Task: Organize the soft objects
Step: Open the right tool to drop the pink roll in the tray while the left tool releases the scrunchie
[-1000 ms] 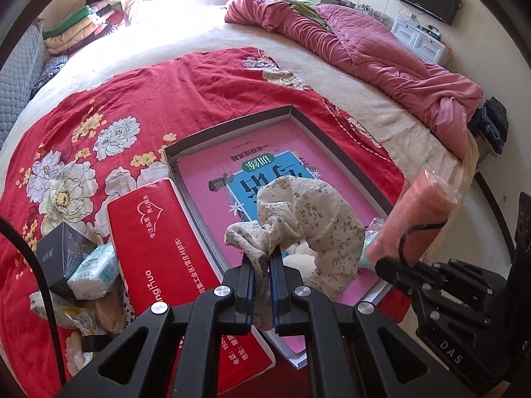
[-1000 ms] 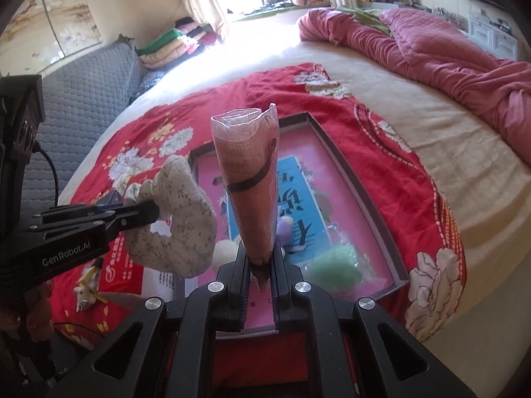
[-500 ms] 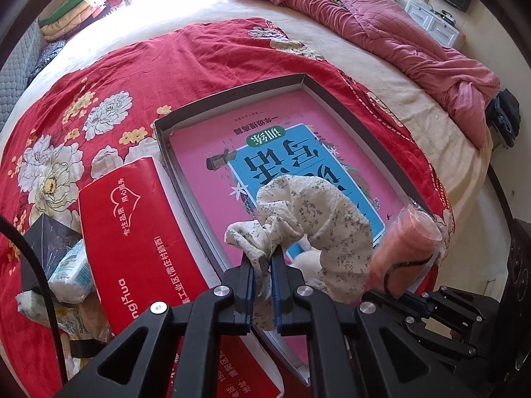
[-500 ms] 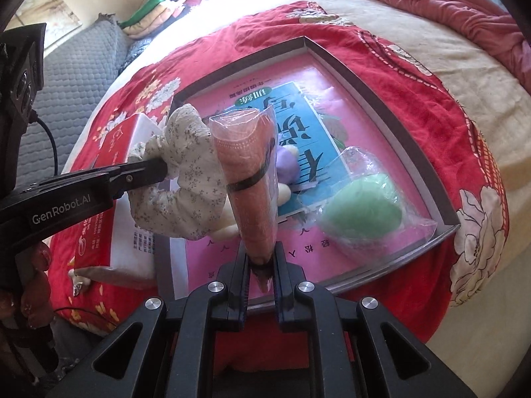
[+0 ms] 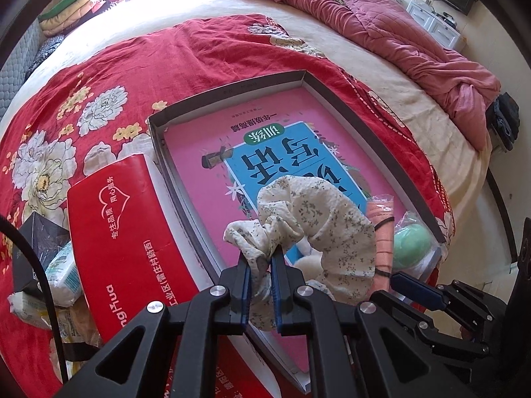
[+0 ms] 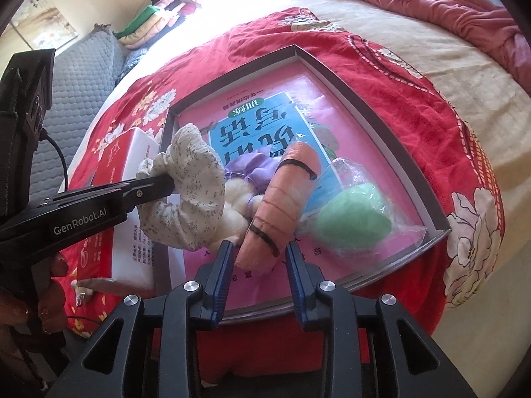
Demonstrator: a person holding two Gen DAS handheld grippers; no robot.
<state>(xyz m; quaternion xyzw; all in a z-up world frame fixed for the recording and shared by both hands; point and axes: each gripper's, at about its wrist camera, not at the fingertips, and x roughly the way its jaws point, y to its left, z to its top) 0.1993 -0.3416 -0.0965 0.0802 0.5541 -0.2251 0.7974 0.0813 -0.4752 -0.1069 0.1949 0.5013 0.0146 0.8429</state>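
Sunlit bedroom: wide bed (image 5: 205,16) with red floral blanket (image 5: 132,66), rumpled pink quilt (image 5: 381,23), grey quilted sofa (image 6: 89,76).

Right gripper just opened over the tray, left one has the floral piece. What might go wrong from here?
The pink roll leans on the other soft items between the right gripper fingers, so pulling back may drag it. The floral scrunchie, clamped in the left gripper, hangs against the roll and may topple it.
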